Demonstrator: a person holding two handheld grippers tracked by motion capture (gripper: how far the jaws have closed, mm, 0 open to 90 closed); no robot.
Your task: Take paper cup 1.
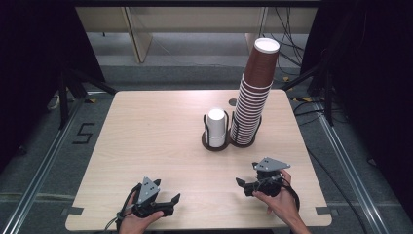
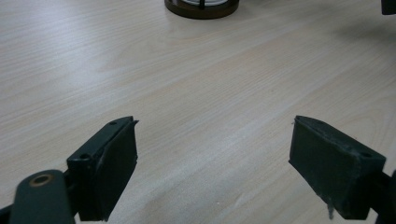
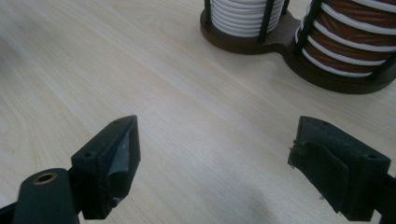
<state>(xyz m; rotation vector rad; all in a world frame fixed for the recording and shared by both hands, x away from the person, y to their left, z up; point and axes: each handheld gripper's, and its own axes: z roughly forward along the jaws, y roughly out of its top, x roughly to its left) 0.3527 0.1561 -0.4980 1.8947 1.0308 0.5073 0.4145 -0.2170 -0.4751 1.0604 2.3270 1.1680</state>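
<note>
A: What stands on the table (image 1: 146, 126)?

B: A tall leaning stack of brown cups (image 1: 253, 97) in a dark double holder (image 1: 229, 142), with a short stack of white cups (image 1: 216, 126) touching it at its nine o'clock.

A: And the claws?

B: The right claw (image 1: 242, 184) sits at five o'clock from the holder, jaws spread wide, nothing between them, bare wood below. The cups lie at its twelve to one o'clock, well apart.

A: The left one?

B: The left claw (image 1: 174, 201) is at seven o'clock from the holder, also open and empty. The white cups stand at its one o'clock, farther off.
</note>
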